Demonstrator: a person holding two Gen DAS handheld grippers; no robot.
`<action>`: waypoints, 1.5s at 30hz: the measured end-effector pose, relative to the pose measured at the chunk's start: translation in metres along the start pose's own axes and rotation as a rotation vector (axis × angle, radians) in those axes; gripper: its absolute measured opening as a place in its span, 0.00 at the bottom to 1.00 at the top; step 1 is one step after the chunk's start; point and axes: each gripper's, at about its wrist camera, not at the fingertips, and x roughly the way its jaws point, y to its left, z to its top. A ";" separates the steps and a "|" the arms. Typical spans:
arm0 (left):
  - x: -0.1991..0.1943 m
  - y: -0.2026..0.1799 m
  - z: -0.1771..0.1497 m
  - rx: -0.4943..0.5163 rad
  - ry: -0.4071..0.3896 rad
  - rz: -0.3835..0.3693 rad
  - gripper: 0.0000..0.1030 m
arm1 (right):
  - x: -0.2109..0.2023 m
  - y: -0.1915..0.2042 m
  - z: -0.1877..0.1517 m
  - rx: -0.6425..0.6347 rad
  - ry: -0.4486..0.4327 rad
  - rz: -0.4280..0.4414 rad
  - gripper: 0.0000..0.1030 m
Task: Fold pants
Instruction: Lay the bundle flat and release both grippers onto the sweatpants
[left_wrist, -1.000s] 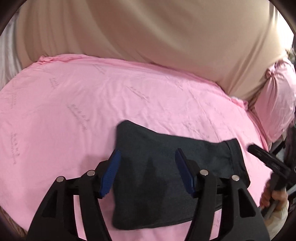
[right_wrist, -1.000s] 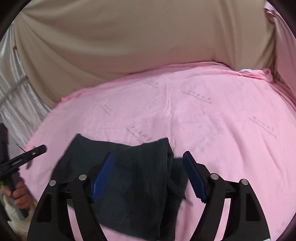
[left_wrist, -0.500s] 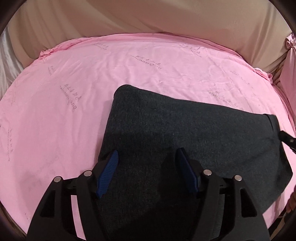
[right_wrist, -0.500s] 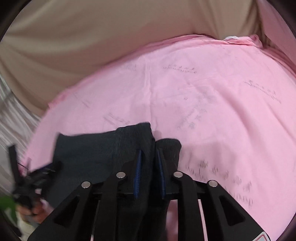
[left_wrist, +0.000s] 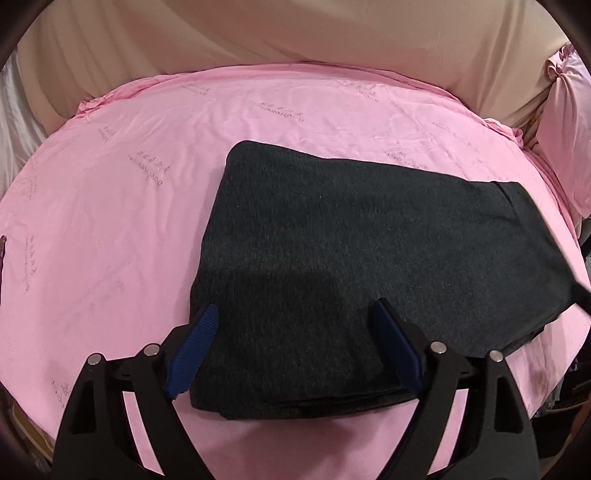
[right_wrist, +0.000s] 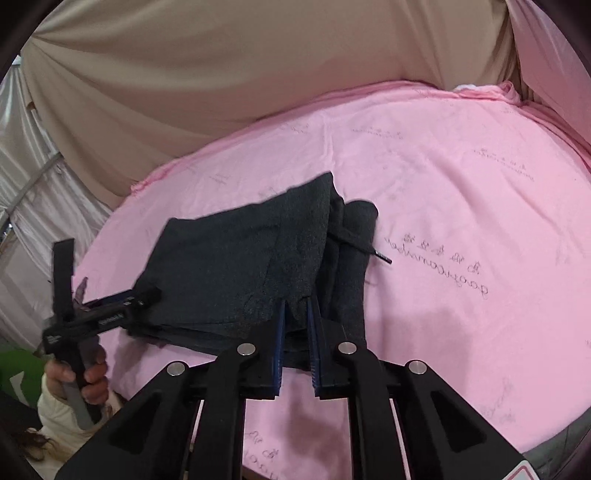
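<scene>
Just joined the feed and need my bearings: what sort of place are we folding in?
Probably a makeshift recording booth, not a lived-in room: a table under a pink printed sheet, beige drapes hung behind it, and only the dark pants laid out.

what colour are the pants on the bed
Dark charcoal grey pants, plain with a faint heathered fleck; clearest in the left wrist view.

I worked in what looked like a makeshift draped-off recording corner rather than a lived-in room: a table under a pink printed sheet (left_wrist: 147, 206), beige cloth (left_wrist: 295, 33) hung as a backdrop behind it, and silvery curtain (right_wrist: 33, 206) covering the side by my left.
</scene>
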 end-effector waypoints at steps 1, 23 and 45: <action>0.001 -0.001 -0.002 0.006 -0.001 0.002 0.81 | 0.012 -0.006 -0.005 -0.013 0.042 -0.032 0.10; 0.008 -0.001 -0.007 -0.007 0.011 0.009 0.90 | 0.074 0.019 0.055 -0.018 -0.021 -0.076 0.07; -0.012 0.001 -0.018 0.002 -0.013 0.007 0.92 | 0.031 0.023 -0.021 -0.125 0.082 -0.135 0.11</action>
